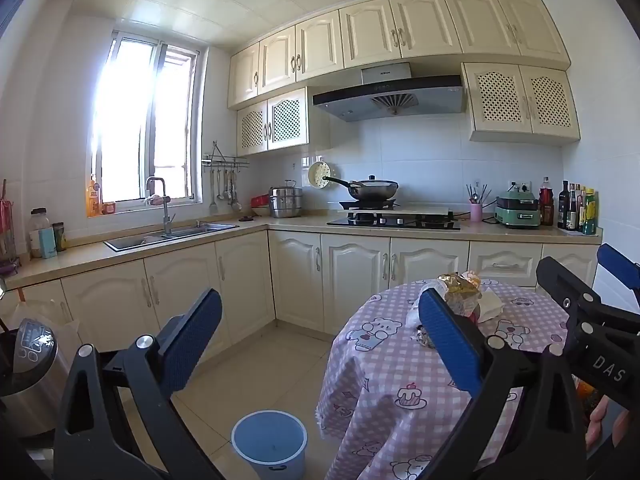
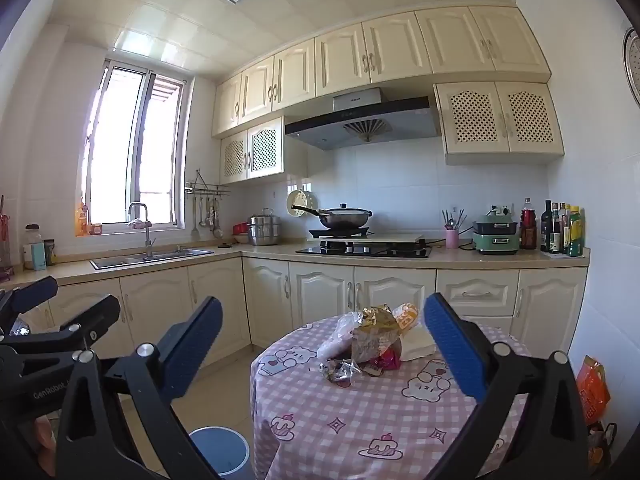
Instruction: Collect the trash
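Observation:
A pile of trash (image 2: 370,338) lies on the round table (image 2: 360,412) with the pink checked cloth: crumpled wrappers, a clear plastic bag, a gold foil piece and a white napkin. It also shows in the left wrist view (image 1: 460,296), partly behind my finger. A blue bin (image 1: 269,442) stands on the floor left of the table, also in the right wrist view (image 2: 220,450). My left gripper (image 1: 320,332) is open and empty, held in the air short of the table. My right gripper (image 2: 324,344) is open and empty, short of the pile.
Cream kitchen cabinets run along the back with a sink (image 1: 172,236), a stove with a wok (image 1: 372,190) and bottles (image 1: 576,208). A steel appliance (image 1: 28,376) stands at the left. An orange bag (image 2: 594,388) lies right of the table.

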### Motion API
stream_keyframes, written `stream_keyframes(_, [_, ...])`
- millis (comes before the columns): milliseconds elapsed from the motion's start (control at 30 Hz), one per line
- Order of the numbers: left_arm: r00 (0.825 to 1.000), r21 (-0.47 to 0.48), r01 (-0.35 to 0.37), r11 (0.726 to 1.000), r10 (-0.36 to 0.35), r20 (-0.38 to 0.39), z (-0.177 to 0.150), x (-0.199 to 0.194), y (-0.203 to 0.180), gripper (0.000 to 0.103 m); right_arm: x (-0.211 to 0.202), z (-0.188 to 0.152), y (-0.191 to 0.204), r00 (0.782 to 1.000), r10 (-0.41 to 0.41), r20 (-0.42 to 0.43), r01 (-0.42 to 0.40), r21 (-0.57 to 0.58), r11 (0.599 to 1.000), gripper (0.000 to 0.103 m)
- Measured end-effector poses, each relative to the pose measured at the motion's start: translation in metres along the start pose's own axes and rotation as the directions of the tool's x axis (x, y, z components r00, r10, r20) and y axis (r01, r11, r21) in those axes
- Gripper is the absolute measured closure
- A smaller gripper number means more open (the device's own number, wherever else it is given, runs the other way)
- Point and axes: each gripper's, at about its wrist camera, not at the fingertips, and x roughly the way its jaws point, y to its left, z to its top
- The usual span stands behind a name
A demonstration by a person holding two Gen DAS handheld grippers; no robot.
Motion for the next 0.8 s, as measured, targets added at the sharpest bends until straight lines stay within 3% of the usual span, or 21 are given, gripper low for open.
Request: stream_keyframes(800, [1.000, 0.001, -0.002, 1.000, 0.002, -0.004, -0.0031, 0.0018, -0.0017, 0.008, 0.0031, -0.0010, 0.0007, 1.000, 0.010, -0.004, -0.010, 0.003, 1.000, 0.004])
